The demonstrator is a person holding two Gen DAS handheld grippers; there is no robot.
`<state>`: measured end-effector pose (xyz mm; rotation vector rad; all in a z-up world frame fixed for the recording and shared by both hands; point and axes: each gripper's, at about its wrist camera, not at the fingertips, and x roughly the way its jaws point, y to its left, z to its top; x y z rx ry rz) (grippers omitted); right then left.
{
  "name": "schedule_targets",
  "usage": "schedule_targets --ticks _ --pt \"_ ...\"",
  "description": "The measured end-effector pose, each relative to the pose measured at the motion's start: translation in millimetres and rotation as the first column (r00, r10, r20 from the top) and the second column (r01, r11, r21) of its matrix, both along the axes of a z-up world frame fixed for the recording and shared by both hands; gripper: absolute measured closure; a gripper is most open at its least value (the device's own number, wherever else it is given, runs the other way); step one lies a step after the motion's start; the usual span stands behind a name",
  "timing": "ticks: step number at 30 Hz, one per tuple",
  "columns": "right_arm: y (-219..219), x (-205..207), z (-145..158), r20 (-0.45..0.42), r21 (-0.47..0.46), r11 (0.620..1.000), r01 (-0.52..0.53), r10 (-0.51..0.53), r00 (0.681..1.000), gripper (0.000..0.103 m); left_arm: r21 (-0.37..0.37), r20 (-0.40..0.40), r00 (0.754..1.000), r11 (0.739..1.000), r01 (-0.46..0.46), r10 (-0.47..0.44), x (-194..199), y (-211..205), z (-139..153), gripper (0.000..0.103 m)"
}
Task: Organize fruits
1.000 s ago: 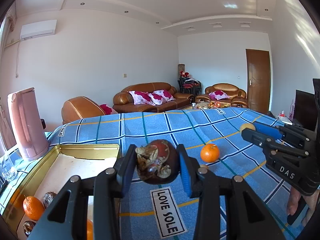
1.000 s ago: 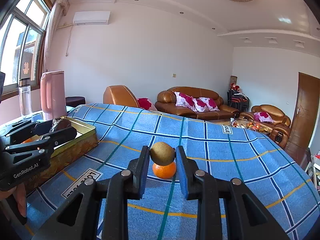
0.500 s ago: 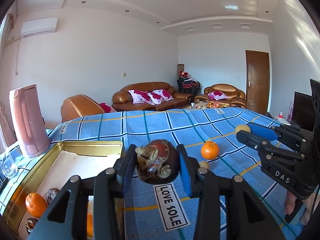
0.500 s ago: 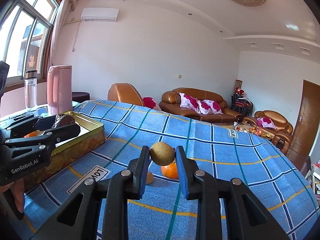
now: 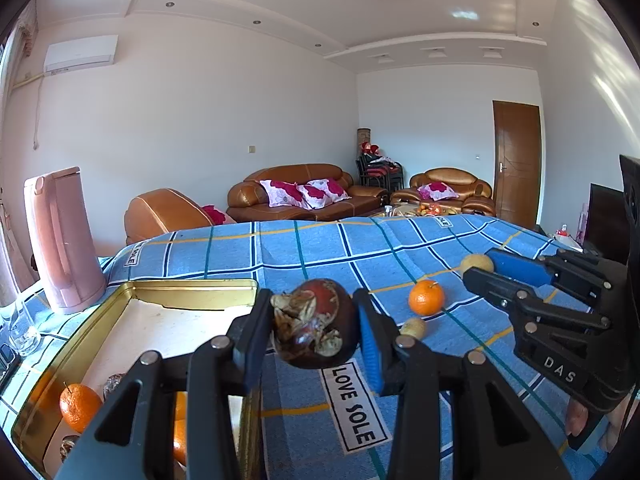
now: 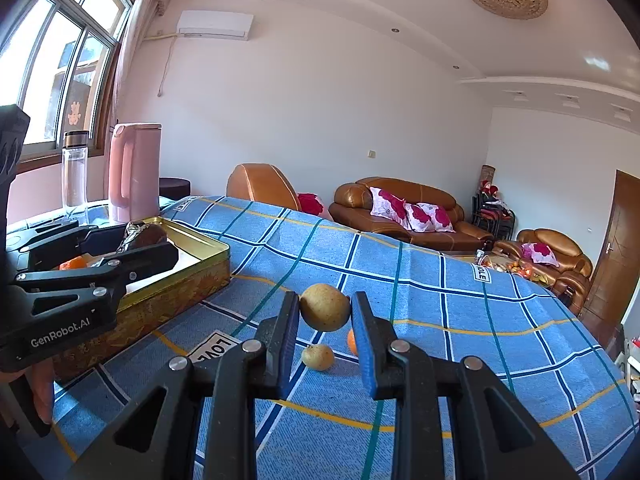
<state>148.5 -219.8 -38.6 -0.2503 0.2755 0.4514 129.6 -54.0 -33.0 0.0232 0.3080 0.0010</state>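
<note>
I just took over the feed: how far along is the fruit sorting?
Done: an orange and other pieces already lie in the gold tray. In hand: the left gripper holds a dark mangosteen; the right gripper holds a tan fruit. Left on the cloth: one orange and a small tan fruit.

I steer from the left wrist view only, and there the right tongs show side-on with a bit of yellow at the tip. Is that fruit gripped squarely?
Observer: Yes. The right wrist view shows the yellow fruit whole, pinched between both pads of the right tongs and clear of the cloth.
Operator: Good. Is anything near the pink jug that I cannot see?
Observer: A clear bottle with a dark cap stands right beside the jug, on its window side.
</note>
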Motion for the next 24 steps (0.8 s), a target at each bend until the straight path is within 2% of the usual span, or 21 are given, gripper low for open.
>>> schedule_targets --ticks 16,24 --pt "28 -5 -2 -0.060 0.049 0.996 -0.071 0.074 0.995 0.074 -0.015 -0.002 1.000 1.000 -0.003 0.003 -16 22 1 0.061" --pt "45 -10 -3 -0.066 0.038 0.994 -0.105 0.107 0.992 0.074 -0.029 -0.005 0.999 0.999 -0.035 0.035 -25 45 0 0.061"
